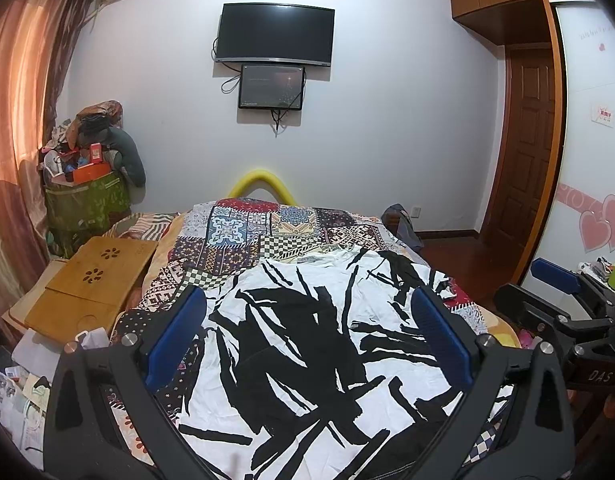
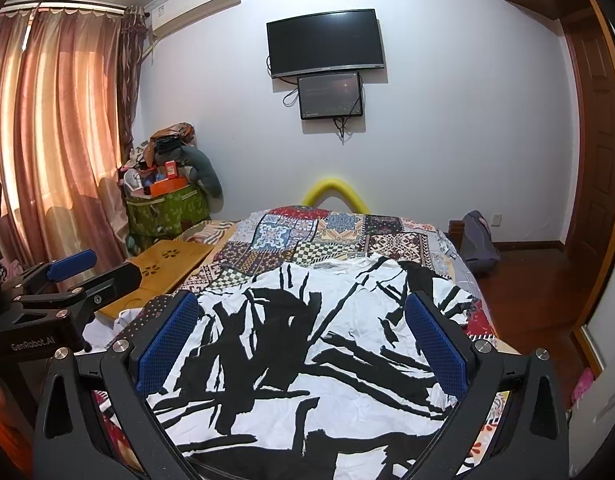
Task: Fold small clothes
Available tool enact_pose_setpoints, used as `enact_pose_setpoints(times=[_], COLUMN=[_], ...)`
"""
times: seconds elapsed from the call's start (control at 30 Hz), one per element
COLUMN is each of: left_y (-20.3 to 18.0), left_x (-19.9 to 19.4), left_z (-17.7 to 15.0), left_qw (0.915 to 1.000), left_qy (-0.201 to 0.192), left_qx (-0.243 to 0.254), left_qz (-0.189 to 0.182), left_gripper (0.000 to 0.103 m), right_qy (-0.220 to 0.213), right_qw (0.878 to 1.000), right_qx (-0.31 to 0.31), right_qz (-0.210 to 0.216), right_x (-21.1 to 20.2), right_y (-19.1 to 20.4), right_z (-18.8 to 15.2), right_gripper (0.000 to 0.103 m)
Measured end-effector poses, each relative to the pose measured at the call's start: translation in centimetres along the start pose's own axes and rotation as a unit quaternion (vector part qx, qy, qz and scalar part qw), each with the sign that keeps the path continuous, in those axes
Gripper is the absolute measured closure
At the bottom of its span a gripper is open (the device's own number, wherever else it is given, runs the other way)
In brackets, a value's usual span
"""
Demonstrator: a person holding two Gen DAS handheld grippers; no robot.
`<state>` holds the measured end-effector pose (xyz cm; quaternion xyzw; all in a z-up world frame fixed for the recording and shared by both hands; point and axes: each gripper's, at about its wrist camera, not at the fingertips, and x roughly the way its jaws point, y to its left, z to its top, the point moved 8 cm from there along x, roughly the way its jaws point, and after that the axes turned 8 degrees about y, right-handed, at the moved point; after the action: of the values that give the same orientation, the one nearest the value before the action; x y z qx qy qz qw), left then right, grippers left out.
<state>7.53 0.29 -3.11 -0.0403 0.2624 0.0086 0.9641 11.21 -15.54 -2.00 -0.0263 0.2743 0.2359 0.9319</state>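
A white T-shirt with black brush-stroke print lies spread flat on a patchwork bedspread, collar toward the far wall. It also shows in the right wrist view. My left gripper hovers above the shirt's near part, open and empty, blue pads wide apart. My right gripper is also open and empty above the shirt; it shows from the side at the right edge of the left wrist view. The left gripper shows at the left of the right wrist view.
A bamboo lap tray lies on the bed's left side. A green basket piled with clutter stands in the left corner by the curtains. A bag sits on the wooden floor right of the bed. A TV hangs on the far wall.
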Motion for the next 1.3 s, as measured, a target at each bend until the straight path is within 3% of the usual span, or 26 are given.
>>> enact_pose_setpoints(times=[1.3], left_y=[0.03], left_x=[-0.49], left_z=[0.04], left_qw=[1.0], left_qy=[-0.002], left_qx=[-0.003], left_qz=[-0.001], left_gripper=[0.0], right_qy=[-0.004], right_qw=[1.0], right_qx=[-0.001], right_qz=[-0.001], right_x=[-0.45], right_y=[0.15], right_z=[0.34], right_gripper=[0.0])
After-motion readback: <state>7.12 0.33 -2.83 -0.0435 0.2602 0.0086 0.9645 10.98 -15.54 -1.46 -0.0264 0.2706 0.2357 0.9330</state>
